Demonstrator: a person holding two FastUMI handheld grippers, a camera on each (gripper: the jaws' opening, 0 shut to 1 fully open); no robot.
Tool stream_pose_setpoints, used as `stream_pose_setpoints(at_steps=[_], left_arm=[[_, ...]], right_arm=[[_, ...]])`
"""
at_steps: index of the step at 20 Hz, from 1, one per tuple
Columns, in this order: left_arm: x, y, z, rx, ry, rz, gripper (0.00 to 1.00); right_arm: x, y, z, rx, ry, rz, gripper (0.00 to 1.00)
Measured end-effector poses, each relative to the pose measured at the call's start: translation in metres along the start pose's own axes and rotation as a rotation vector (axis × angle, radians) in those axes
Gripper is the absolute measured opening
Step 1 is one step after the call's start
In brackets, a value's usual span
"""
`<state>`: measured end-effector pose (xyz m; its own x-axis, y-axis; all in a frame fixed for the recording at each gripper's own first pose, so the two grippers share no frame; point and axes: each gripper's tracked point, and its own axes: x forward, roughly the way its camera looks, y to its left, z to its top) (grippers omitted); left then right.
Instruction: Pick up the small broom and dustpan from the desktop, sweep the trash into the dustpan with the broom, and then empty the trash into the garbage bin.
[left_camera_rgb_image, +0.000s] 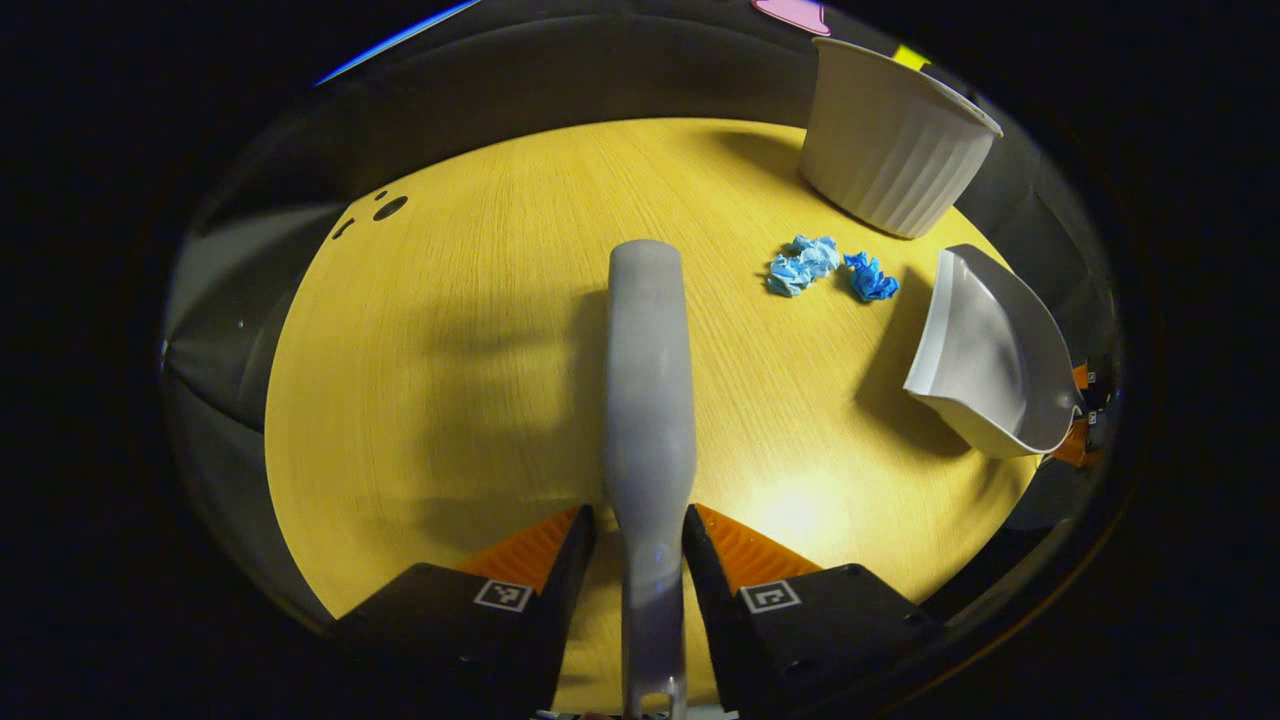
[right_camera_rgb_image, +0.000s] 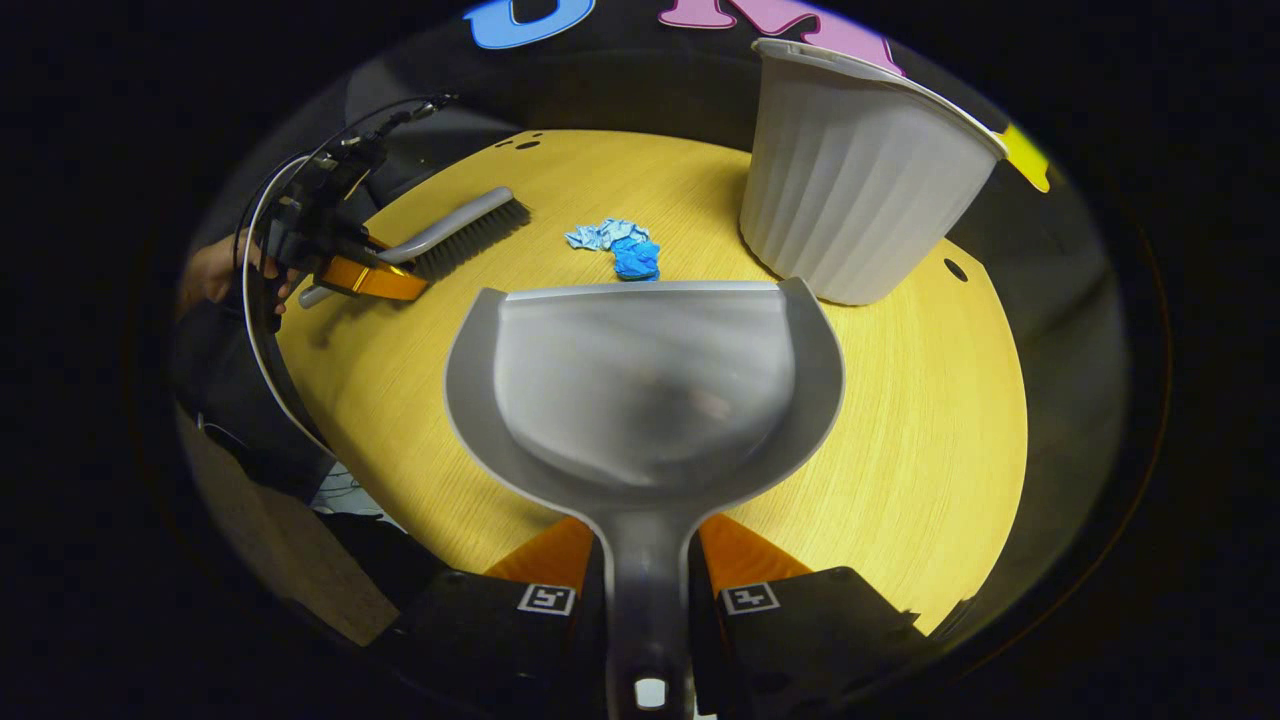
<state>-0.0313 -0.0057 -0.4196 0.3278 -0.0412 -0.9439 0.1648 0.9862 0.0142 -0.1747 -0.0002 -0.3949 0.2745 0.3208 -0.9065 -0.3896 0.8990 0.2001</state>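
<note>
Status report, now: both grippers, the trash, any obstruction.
Left gripper shut on broom; right gripper shut on dustpan. Blue trash on desktop, beyond dustpan lip. Garbage bin beside it; path open.

Left gripper (right_camera_rgb_image: 385, 275): black body, looping black cables. Both grippers: black housings, square black-and-white tag markers.

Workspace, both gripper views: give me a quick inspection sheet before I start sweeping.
Surface: round yellow wood-grain table, small holes near its far edge.
Job's things: broom and dustpan both held; blue crumpled trash on the table beyond the dustpan's lip; white ribbed bin upright on the table.
Clutter: nothing seen.
Grippers: left tool shut on the broom handle; right tool shut on the dustpan handle.
Cables: black leads loop off the left tool.
Surroundings: dark booth.
</note>
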Motion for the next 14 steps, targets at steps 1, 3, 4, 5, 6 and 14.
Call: stream_pose_setpoints(at_steps=[1,3,4,5,6,14], left_arm=[[0.000,0.000,0.002,-0.002,-0.008,-0.001,0.54],[0.002,0.000,0.003,0.011,-0.005,0.000,0.40],[0.002,0.000,0.003,0.022,0.001,-0.002,0.30],[0.001,-0.001,0.002,0.028,0.013,-0.003,0.30],[0.000,0.000,0.003,0.036,0.015,-0.006,0.30],[-0.001,0.004,0.031,0.047,-0.002,0.008,0.27]], right_arm=[[0.000,-0.001,-0.001,0.003,0.000,-0.001,0.38],[0.000,-0.002,-0.003,0.005,0.004,0.000,0.38],[0.000,-0.002,-0.004,0.004,0.007,0.001,0.38],[0.000,-0.002,-0.004,0.003,0.009,0.004,0.38],[-0.001,-0.001,-0.004,0.002,0.009,0.008,0.38],[0.002,-0.002,-0.005,-0.045,0.065,0.024,0.38]])
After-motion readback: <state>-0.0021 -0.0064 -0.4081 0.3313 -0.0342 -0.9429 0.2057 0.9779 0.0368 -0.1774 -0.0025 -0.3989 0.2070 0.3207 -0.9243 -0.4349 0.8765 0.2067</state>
